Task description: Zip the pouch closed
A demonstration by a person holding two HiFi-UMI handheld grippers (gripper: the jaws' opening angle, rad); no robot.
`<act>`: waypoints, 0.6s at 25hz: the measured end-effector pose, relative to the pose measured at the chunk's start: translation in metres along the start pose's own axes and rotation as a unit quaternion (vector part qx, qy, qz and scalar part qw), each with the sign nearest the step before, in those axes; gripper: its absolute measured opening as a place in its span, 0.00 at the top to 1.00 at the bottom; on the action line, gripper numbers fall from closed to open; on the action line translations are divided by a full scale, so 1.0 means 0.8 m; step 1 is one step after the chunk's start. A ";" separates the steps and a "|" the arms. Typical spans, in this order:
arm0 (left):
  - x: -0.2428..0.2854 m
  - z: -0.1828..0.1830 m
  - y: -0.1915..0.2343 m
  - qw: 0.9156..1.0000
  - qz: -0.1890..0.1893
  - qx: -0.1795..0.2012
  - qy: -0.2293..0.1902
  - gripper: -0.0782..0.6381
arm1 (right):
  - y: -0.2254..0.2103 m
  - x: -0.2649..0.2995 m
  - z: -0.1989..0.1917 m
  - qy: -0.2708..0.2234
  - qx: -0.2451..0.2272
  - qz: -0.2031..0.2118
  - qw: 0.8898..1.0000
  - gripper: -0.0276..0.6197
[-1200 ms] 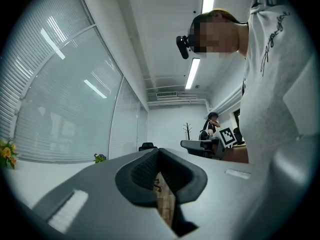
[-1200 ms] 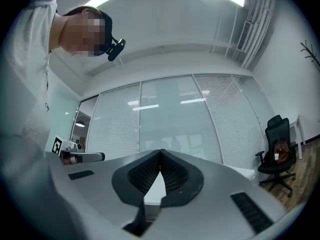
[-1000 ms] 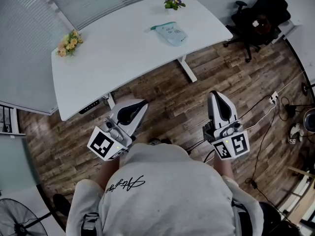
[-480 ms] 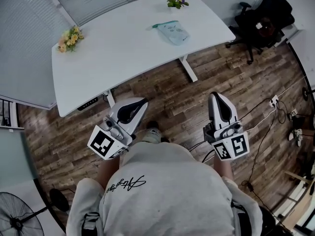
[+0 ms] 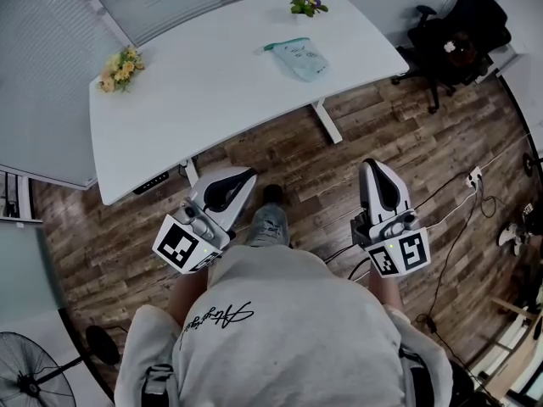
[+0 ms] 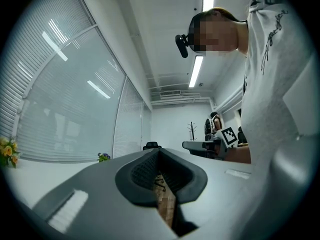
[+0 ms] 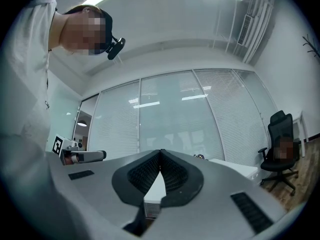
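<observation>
My left gripper [image 5: 244, 180]: jaws pressed together, nothing between them. My right gripper [image 5: 371, 164]: same, empty. Both are over the floor [image 5: 373, 125], well apart from the table [image 5: 195, 100]. Pouch [image 5: 297, 58] lies flat on the table's far right part, near the purple flowers [image 5: 304, 3].

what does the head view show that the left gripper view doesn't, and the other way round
Only the head view: the pouch and the fan. Only the left gripper view: a ceiling light and a coat rack. Both: the yellow flowers, the purple flowers, the left tool and the right tool, each shut and empty.
</observation>
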State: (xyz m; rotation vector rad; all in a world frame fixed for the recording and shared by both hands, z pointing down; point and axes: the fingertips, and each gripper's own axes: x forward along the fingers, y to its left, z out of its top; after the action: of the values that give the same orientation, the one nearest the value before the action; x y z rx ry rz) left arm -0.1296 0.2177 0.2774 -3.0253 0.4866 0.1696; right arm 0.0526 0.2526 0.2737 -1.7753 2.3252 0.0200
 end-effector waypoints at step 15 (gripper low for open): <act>0.037 -0.012 0.054 1.000 -0.010 -0.002 -0.003 0.89 | -0.033 0.051 -0.007 -0.001 -0.004 -0.009 1.000 0.96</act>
State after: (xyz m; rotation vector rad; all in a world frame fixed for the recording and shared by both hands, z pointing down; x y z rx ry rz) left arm -0.1141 0.1668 0.2811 -3.0324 0.4576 0.1776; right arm 0.0668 0.2060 0.2749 -1.7989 2.3108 0.0296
